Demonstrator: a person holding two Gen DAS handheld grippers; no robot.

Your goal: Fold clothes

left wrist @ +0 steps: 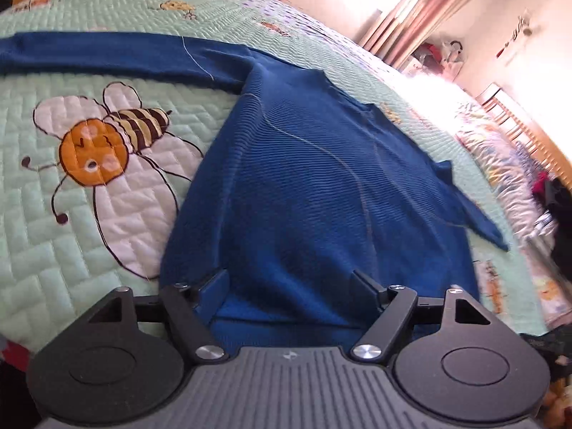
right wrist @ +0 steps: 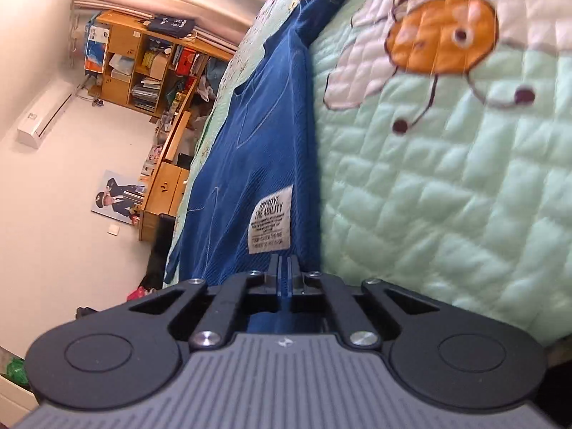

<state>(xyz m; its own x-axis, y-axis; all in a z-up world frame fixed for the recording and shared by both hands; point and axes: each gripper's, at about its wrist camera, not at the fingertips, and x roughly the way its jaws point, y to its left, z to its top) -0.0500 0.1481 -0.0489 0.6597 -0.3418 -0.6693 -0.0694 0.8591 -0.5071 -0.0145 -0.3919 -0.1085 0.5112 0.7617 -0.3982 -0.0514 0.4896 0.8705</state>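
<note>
— Since the blue sweater is spread flat on the bee quilt, why is only one edge gripped?
— The hem by the white label seems pinched in the closed right gripper; the left gripper is held wide, empty, over the hem.

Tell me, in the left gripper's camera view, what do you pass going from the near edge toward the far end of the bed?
Left gripper, jaws open → blue sweater's hem and body → its sleeve stretched off to the left → green quilt → pink curtains by the bright window.
</note>
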